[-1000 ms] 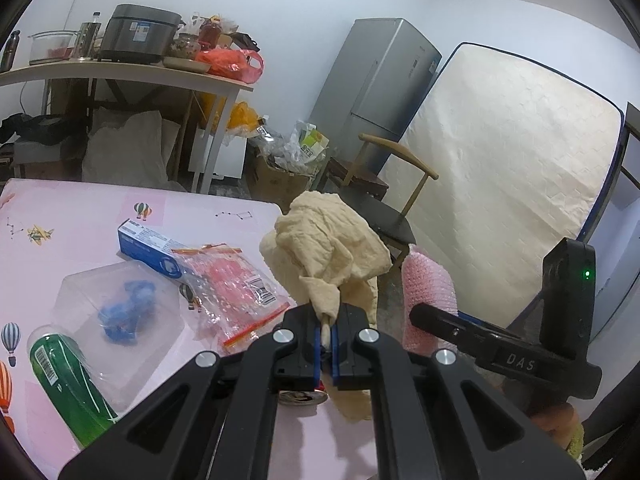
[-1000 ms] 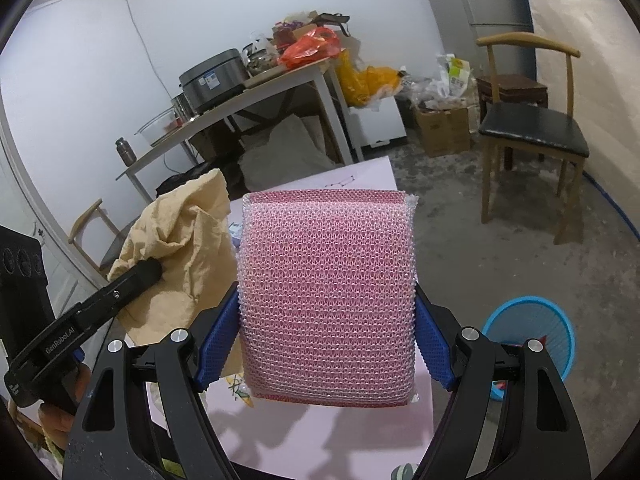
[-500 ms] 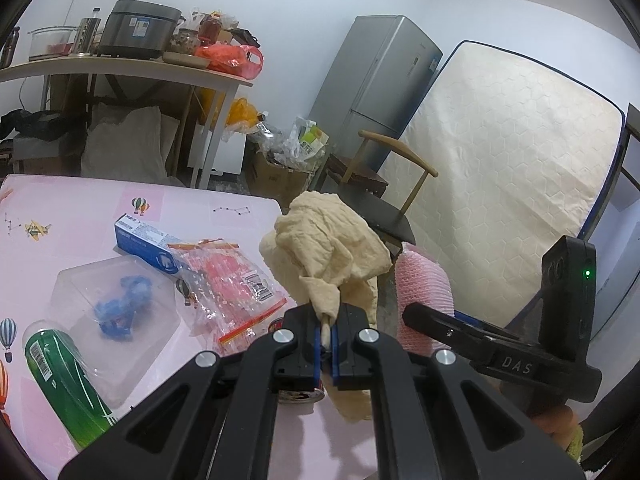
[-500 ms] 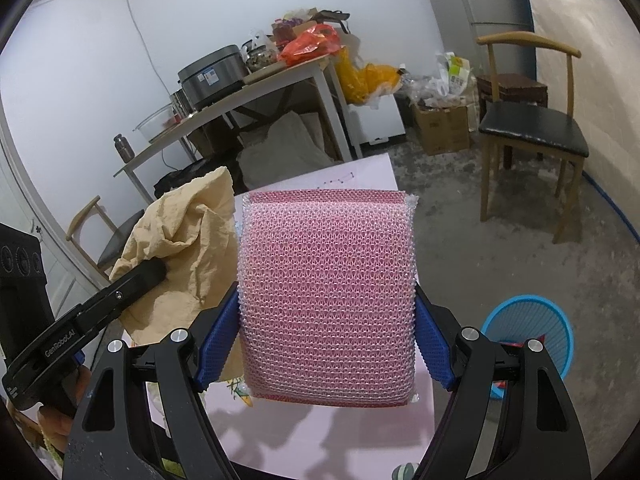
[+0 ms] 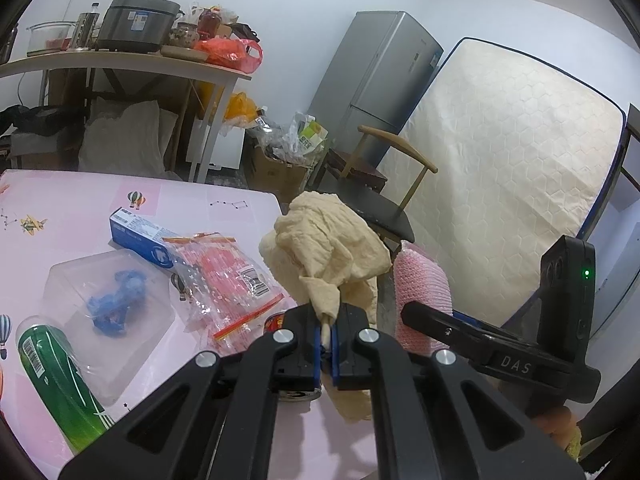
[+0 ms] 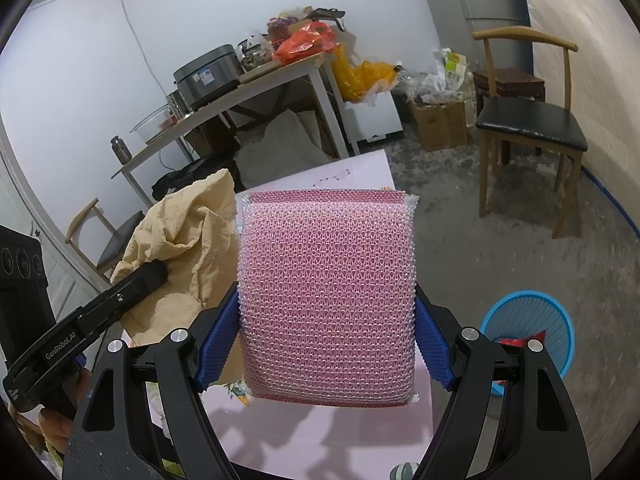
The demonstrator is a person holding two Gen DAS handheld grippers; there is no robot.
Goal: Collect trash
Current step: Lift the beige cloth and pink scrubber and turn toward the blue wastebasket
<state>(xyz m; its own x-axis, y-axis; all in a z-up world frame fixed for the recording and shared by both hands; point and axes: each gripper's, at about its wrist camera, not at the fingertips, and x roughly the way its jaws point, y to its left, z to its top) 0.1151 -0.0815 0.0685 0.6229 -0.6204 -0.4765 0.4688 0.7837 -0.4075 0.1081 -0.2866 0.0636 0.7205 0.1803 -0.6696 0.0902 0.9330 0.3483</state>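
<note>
My left gripper (image 5: 329, 338) is shut on a crumpled beige cloth (image 5: 326, 248), held up above the pink table's (image 5: 72, 208) right edge. My right gripper (image 6: 327, 334) is shut on a pink mesh sponge (image 6: 326, 296), its blue pads pressing both sides; the sponge fills the middle of the right wrist view. In the left wrist view the sponge (image 5: 422, 292) shows just right of the cloth. The cloth (image 6: 184, 248) and the left gripper's finger appear at the left of the right wrist view. A blue basket (image 6: 532, 320) with something red inside stands on the floor at lower right.
On the pink table lie a clear bag of red items (image 5: 228, 276), a blue box (image 5: 140, 232), a clear plastic shell with a blue object (image 5: 108, 300), a green bottle (image 5: 60, 388) and a can partly hidden under the left gripper. A wooden chair (image 6: 528, 120) stands on the floor beyond.
</note>
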